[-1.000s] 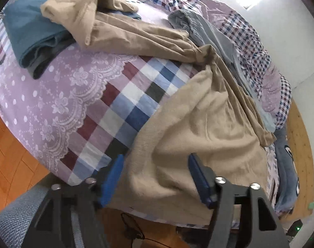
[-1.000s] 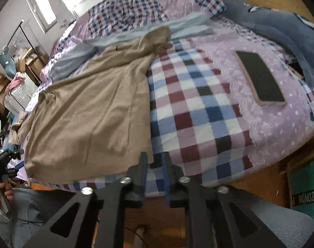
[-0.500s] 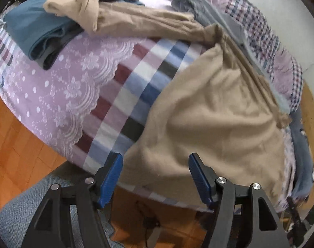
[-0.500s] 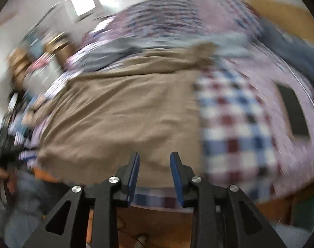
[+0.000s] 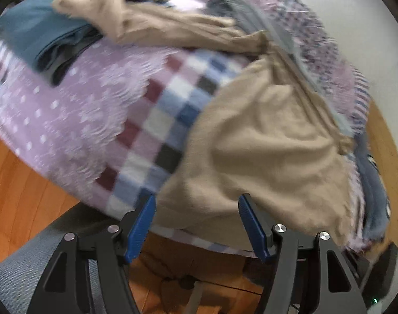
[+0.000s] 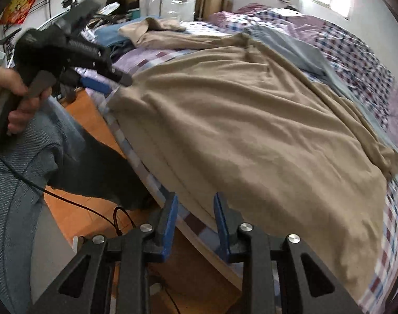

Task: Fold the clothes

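A large tan garment (image 5: 264,144) (image 6: 238,117) lies spread over the bed, its near hem hanging at the bed's edge. My left gripper (image 5: 197,209) stands open just short of that hem, with the cloth ahead of its blue pads and not pinched. In the right wrist view a hand holds the left gripper (image 6: 112,82) at the garment's left corner. My right gripper (image 6: 196,209) is at the near hem further right. Its jaws are narrow and closing, the bed's edge and the hem show in the gap, and the pads do not press on them.
The bed has a checked and lilac cover (image 5: 159,120) (image 6: 390,225). Folded blue clothes (image 5: 41,31) and a grey-blue garment (image 6: 285,44) lie further back. Wooden floor (image 6: 89,204), a cable and the person's trouser leg (image 6: 15,183) are below. Boxes (image 6: 172,0) crowd the far wall.
The right gripper swept left along the bed's edge and rolled, from the checked cover to the tan garment's hem; the dark tablet left its view. The left gripper rolled slightly and stayed open.
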